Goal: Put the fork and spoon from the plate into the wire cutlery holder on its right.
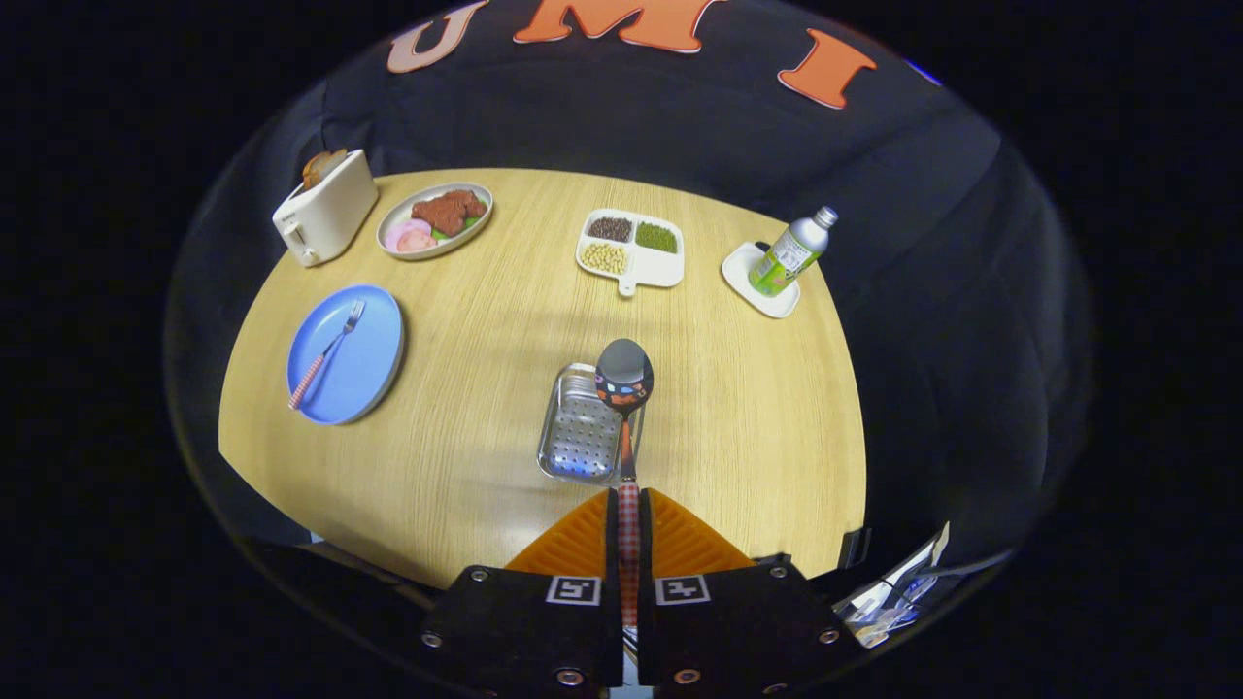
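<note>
Steel spoon (pixel 624 374) clamped by its handle in the claw (pixel 629 515), bowl over the cutlery holder (pixel 581 427). Fork (pixel 328 351) on blue plate (pixel 374 374), left on counter (pixel 486 320).

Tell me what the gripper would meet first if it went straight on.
Probably the wire cutlery holder: the gripper, shut on the spoon, points down at it. Depth is unclear.

The gripper (pixel 629 505) fingers are hiding the spoon (pixel 624 377) handle's end; the spoon is covering part of the holder (pixel 580 434).
</note>
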Demonstrator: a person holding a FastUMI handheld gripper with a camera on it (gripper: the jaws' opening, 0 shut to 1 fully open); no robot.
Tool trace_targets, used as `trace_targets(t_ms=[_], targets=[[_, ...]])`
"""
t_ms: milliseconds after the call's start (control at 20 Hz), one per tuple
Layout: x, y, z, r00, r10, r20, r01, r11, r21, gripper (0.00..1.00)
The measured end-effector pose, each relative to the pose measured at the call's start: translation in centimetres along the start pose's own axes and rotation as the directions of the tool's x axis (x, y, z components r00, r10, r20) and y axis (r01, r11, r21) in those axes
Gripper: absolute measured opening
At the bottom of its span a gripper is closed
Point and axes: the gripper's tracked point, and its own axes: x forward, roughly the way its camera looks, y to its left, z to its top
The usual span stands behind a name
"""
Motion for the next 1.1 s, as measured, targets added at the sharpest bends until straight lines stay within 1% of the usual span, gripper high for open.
trace_targets(t_ms=[50, 150, 250, 400, 550, 750, 950, 1100], targets=[[0.0, -0.2, -0.3, 1.0, -0.001, -0.027, 0.0, 1.0, -0.031, 0.06], [0.3, 0.2, -0.7, 0.997, 0.023, -0.076, -0.028, 0.998, -0.063, 0.06], [0.7, 0.6, -1.5, 0.988, 0.052, -0.147, -0.061, 0.997, -0.056, 0.06], [1.5, 0.8, -1.5, 0.976, 0.087, -0.2, -0.099, 0.994, -0.051, 0.06], [2.4, 1.6, -1.6, 0.952, 0.137, -0.273, -0.151, 0.988, -0.03, 0.07], [3.7, 1.9, -1.6, 0.921, 0.161, -0.355, -0.172, 0.985, 0.0, 0.07], [5.2, 3.0, -2.0, 0.888, 0.205, -0.412, -0.203, 0.978, 0.049, 0.07], [6.1, 3.0, -1.4, 0.892, 0.196, -0.408, -0.191, 0.98, 0.054, 0.08]])
